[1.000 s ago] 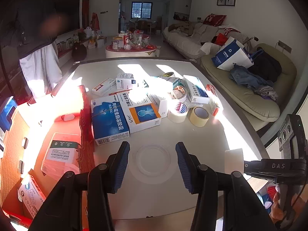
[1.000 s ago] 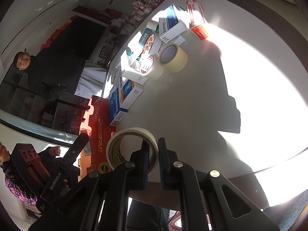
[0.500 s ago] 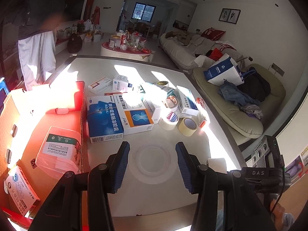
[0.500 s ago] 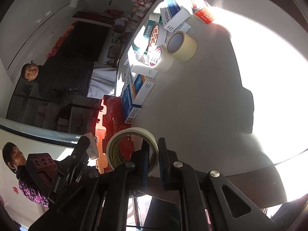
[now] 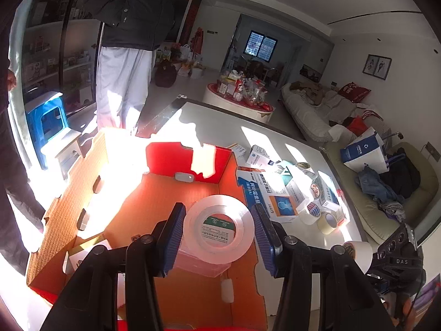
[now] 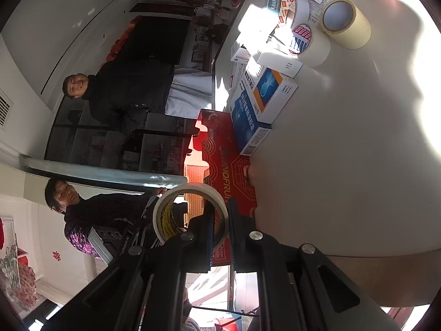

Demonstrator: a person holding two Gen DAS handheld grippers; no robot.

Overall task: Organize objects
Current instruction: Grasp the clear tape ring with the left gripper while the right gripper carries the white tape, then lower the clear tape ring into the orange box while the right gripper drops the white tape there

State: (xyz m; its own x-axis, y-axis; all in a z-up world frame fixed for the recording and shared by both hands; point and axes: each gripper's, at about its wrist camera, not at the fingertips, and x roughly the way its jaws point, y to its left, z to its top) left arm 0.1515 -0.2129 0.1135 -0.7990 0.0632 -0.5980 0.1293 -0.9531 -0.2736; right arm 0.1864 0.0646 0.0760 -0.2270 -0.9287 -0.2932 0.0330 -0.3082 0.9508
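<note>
The left tongs (image 5: 219, 234) gripped a clear roll of tape (image 5: 219, 229) by its outer rim, one blue pad on each side, the roll's flat face toward the camera and its hole roughly in line with the tongs. The roll hung over the open red cardboard box (image 5: 171, 154), above a plastic-wrapped packet (image 5: 198, 264) lying on the box floor. Seemingly, what remained for that hand was a downward move and a release, since the box lay directly beneath.

The right tongs (image 6: 220, 229) were clenched on the wall of a cream roll of tape (image 6: 190, 212), one finger inside the ring and one outside, the ring standing out to the left of the tongs in that view. That roll hung off the near edge of the white table (image 6: 344, 151), with the red box just beyond it to the upper left. The left hand was plainly the nearer to the box; the right had yet to cross the box wall.

On the table sat medicine cartons (image 6: 264, 96) and two more tape rolls (image 6: 344, 22), not yet sorted.
</note>
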